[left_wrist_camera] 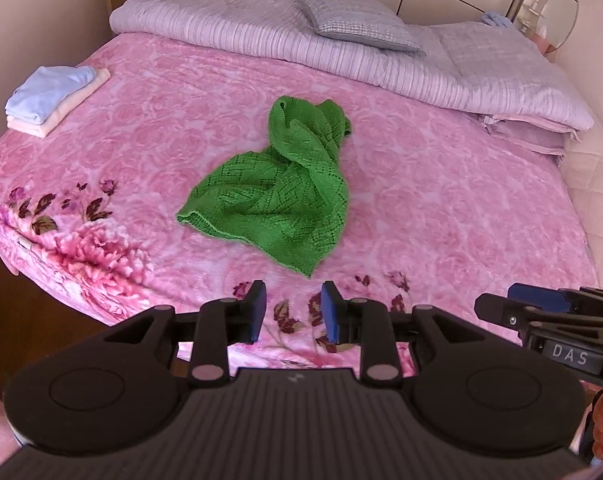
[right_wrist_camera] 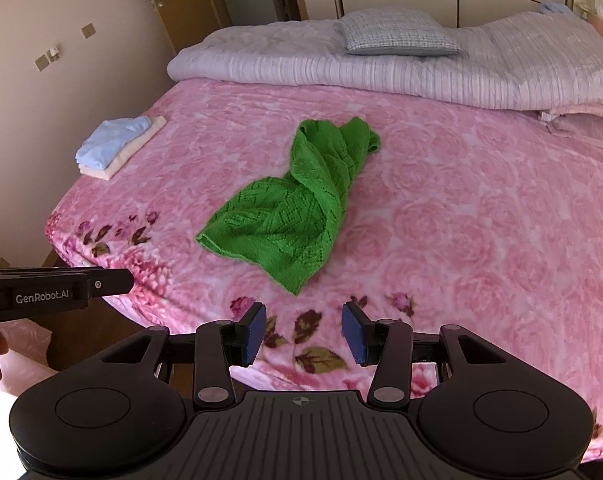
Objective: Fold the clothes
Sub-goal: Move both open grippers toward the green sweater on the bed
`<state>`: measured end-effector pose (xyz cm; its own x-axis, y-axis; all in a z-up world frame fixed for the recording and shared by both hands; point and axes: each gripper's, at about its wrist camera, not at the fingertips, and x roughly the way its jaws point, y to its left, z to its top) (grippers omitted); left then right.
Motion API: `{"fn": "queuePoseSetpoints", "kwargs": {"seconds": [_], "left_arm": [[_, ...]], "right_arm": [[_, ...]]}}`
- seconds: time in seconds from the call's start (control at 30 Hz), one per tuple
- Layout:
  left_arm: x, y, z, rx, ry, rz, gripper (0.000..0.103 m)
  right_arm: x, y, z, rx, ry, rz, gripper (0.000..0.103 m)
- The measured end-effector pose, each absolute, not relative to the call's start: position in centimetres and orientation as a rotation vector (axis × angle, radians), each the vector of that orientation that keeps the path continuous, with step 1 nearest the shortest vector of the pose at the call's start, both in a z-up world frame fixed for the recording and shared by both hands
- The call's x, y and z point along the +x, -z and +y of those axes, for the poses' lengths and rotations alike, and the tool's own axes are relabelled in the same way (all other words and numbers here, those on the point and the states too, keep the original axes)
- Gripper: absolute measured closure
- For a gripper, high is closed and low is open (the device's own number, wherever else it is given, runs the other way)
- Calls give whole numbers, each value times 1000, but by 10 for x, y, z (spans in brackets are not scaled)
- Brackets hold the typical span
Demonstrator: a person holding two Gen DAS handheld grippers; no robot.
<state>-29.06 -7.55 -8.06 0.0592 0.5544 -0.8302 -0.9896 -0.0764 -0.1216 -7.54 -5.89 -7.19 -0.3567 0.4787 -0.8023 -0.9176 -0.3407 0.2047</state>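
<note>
Hovering over the near edge of the bed, the left gripper (left_wrist_camera: 293, 308) has its blue pads parted with nothing between them, only the flowered border of the pink blanket (left_wrist_camera: 441, 208) showing through the gap. The right gripper (right_wrist_camera: 304, 332) hangs beside it over the same edge, its jaws standing wider apart and equally empty.

Ahead of both sets of fingertips, well apart from them and touching neither, lies the green knitted garment (left_wrist_camera: 277, 196). It is bright green with an openwork diamond pattern, crumpled rather than spread. The end nearer the tongs fans out broad and fairly flat, finishing in a point that aims back toward the grippers; the far end narrows into a twisted, bunched rope of fabric. What kind of garment it is cannot be told, since sleeves or neckline are lost in the folds.

Farther off to the left of the left gripper, near the bed's side edge, sits a folded stack (left_wrist_camera: 55, 98): a light blue piece on top of a cream one. Beyond the green knit, a pale lilac quilt (left_wrist_camera: 261, 36) lies rolled across the head of the bed with a checked pillow (left_wrist_camera: 361, 20) on it.

In each wrist view the other gripper enters only partly from the frame's side, its fingertips cut off.
</note>
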Motion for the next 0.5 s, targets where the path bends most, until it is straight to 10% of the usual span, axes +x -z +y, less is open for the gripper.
{"fn": "queuePoseSetpoints", "kwargs": {"seconds": [0.5], "left_arm": [[-321, 91, -38, -887, -1401, 652, 78]], "right_arm": [[-94, 71, -35, -785, -1813, 819, 57]]}}
